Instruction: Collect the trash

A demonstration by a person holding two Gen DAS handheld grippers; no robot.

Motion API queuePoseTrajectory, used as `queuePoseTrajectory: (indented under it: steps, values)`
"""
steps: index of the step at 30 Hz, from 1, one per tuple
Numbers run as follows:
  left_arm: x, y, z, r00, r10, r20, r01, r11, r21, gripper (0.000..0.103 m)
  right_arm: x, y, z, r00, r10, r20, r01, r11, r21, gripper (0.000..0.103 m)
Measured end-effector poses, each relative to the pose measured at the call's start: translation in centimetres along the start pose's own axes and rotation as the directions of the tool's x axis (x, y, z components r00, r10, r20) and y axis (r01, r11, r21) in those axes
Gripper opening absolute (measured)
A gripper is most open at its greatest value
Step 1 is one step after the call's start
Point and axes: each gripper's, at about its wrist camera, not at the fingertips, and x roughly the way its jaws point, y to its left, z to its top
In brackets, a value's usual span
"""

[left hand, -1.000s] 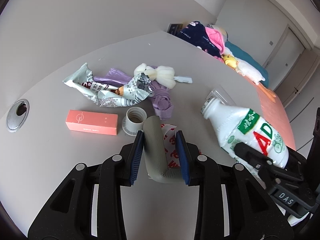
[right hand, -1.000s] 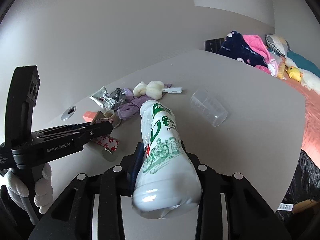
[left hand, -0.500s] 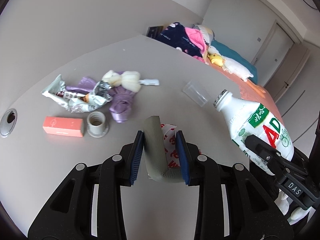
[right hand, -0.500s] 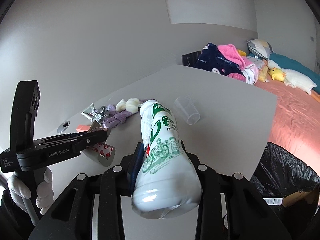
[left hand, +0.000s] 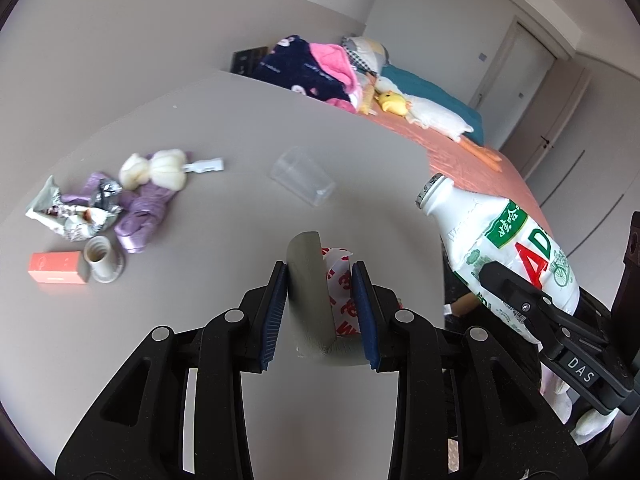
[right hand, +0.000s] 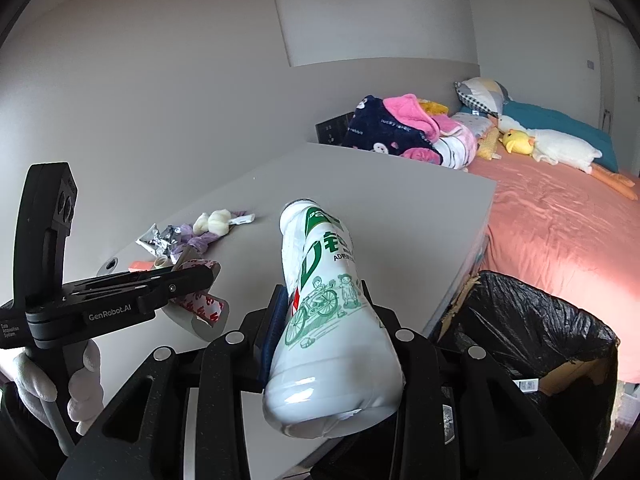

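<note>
Left gripper [left hand: 320,280]: blue-padded jaws clamped on a curled grey strip of tape backing with red-printed white liner [left hand: 316,292], held above the grey table [left hand: 280,128]. In the right wrist view the same strip [right hand: 200,308] hangs from the left gripper [right hand: 208,276], which a white-gloved hand [right hand: 48,384] grips by its handle.

Right gripper [right hand: 320,308]: jaws clamped on the waist of a white plastic drink bottle with green and red label print [right hand: 320,320], base toward the camera, open neck pointing away and up. In the left wrist view the bottle [left hand: 500,248] sits at right, uncapped, beyond the table edge.

Just right of and below the bottle: a bin lined with a black plastic bag [right hand: 532,328], standing on the floor against the table's side.

On the table, well apart from both grippers: a small salmon-pink cardboard box [left hand: 56,268] touching a grey flanged plastic cap [left hand: 102,266]; behind these a crumpled silver foil wrapper [left hand: 68,212], a knotted lilac plastic bag [left hand: 148,212] and a cream fluffy ball toy with a white tag [left hand: 160,166], all bunched together. A clear plastic cup [left hand: 302,182] lies on its side nearer the table's middle.

Beyond the table: a bed with a salmon cover [right hand: 560,220], a heap of navy and pink clothing [right hand: 400,128], a yellow-and-white plush duck [right hand: 548,144].
</note>
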Motion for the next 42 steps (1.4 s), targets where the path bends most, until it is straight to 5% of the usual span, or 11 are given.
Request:
queuePoseTrajectory:
  steps: [20,42]
  values:
    - [3.7,-8.2,0.4,0.990,-0.115,-0.082,0.124,0.986,0.115,0.033,-3.8,-7.4,-1.7,0.993,-0.116,0.028,0.112,0.985,0.132,0.036]
    - [6.8,-16.0,-0.2,0.957,-0.230,-0.179,0.269,0.934,0.236,0.033,-7.5,-13.9,-3.0,0.966,-0.255,0.033,0.239,0.938,0.249,0.036]
